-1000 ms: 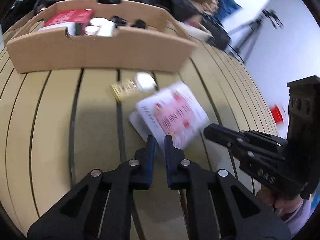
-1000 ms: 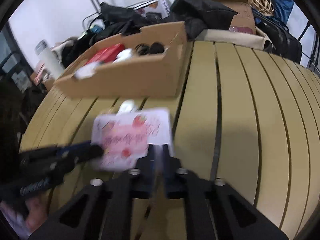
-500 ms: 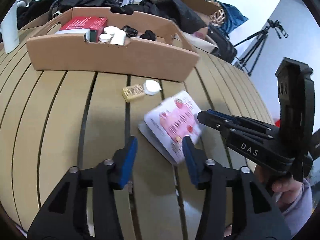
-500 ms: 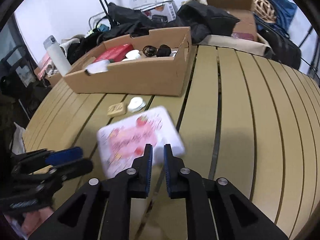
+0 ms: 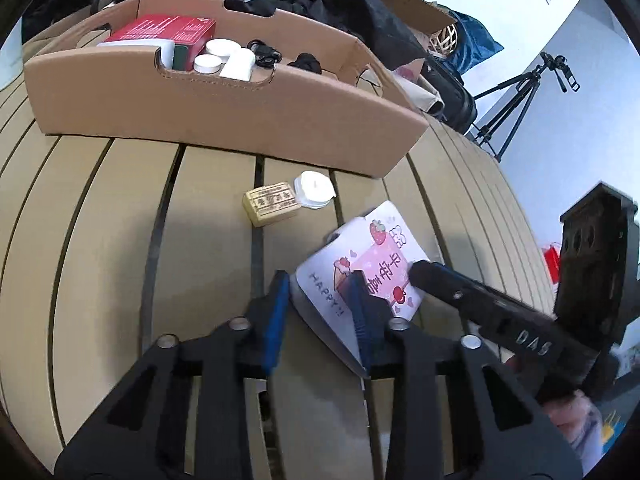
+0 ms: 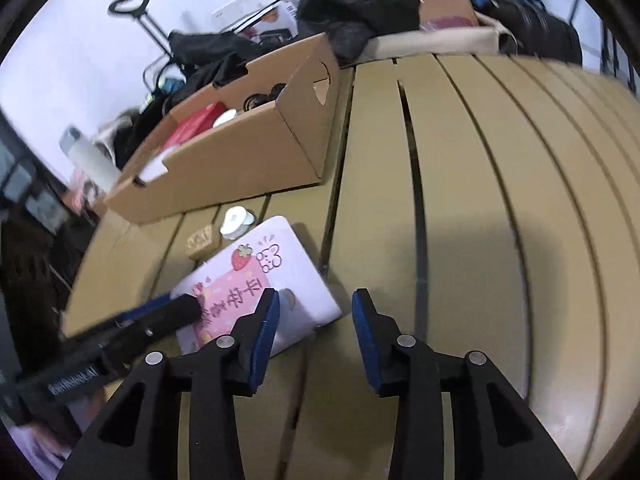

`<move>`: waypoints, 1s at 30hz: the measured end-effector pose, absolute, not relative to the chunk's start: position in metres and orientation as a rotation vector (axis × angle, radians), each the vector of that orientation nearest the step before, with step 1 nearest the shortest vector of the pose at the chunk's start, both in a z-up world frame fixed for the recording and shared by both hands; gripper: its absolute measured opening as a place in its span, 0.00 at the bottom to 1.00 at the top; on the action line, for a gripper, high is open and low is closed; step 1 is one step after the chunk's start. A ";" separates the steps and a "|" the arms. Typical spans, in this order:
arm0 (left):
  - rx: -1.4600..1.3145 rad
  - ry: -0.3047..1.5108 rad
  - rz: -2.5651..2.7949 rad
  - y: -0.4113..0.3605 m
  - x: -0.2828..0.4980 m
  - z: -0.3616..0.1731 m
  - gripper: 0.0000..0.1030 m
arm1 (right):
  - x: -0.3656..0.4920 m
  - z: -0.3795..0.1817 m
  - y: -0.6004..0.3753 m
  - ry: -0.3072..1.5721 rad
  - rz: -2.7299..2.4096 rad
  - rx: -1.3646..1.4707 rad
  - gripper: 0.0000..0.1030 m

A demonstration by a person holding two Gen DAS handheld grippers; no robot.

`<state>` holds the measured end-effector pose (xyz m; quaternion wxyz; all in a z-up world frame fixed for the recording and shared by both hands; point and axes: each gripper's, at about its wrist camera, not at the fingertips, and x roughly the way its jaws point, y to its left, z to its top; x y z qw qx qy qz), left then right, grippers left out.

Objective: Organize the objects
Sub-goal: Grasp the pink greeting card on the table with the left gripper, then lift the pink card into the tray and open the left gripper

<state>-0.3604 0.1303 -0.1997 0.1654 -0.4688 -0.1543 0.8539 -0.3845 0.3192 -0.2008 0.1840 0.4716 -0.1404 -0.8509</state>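
Observation:
A white card box with a pink strawberry label (image 5: 372,268) is tilted, its near edge raised off the slatted table. My left gripper (image 5: 320,292) is open, its jaws straddling the box's near-left corner. My right gripper (image 6: 314,312) is open beside the box (image 6: 260,280), its left pad over the box's right edge; it also shows in the left wrist view (image 5: 424,270) touching the box's right side. A small tan block (image 5: 272,202) and a white round lid (image 5: 314,188) lie beyond the box.
A long cardboard tray (image 5: 224,108) stands at the back of the table, holding a red box (image 5: 160,32), white round tins (image 5: 218,54) and black items. Bags, boxes and a tripod (image 5: 516,96) sit behind the table. A white bottle (image 6: 92,156) stands at far left.
My right gripper has opened and let go of the card box. My left gripper opened and now straddles the box's corner. The box sits lower and nearer the left gripper.

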 end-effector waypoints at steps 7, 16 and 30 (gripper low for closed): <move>-1.339 -0.484 2.447 0.126 -0.355 -0.189 0.15 | -0.380 -0.193 0.307 -0.318 -2.431 1.322 0.38; -1.127 -0.659 2.412 0.091 -0.364 -0.108 0.11 | -0.360 -0.106 0.296 -0.307 -2.543 1.201 0.28; -1.159 -0.486 2.444 0.088 -0.522 -0.094 0.11 | -0.493 -0.091 0.248 -0.253 -2.588 1.270 0.28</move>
